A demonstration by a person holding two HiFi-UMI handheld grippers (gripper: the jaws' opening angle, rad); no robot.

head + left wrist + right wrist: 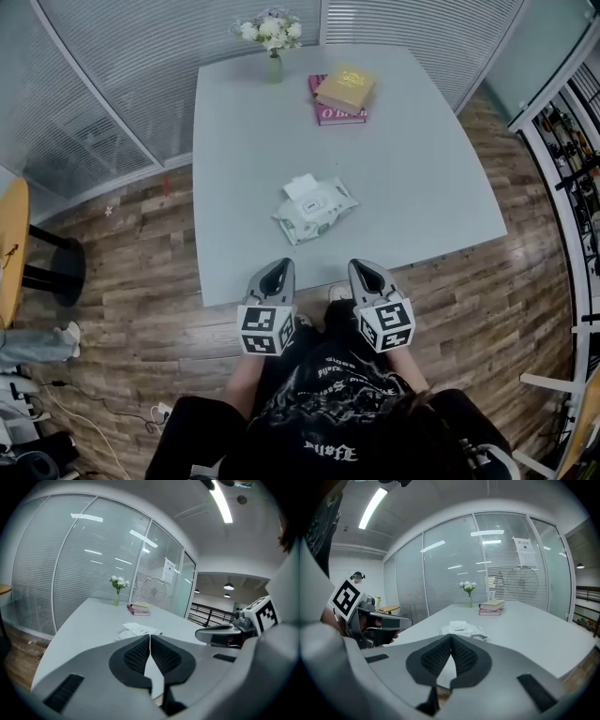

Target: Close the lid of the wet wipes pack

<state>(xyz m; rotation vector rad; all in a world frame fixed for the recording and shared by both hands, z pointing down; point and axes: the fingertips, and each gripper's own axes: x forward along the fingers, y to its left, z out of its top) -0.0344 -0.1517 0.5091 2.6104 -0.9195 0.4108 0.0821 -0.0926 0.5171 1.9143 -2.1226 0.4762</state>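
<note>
Closed and empty, the left gripper (275,275) and right gripper (369,276) hover at lower centre by the near edge of the desk (422,187). Mid-frame, well apart from both, the wet wipes pack (317,208) lies with its lid (301,186) flipped open, so the closing is not yet begun. Books (343,94) and a flower vase (273,42) sit at the top of the frame, and nothing blocks the approach.

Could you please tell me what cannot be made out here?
- Wet wipes pack: print too small in head view; near edge behind the left gripper in its own view.
- Pink book: cover mostly under the yellow book, head view.
- Notice on the glass: too small, right gripper view.
</note>
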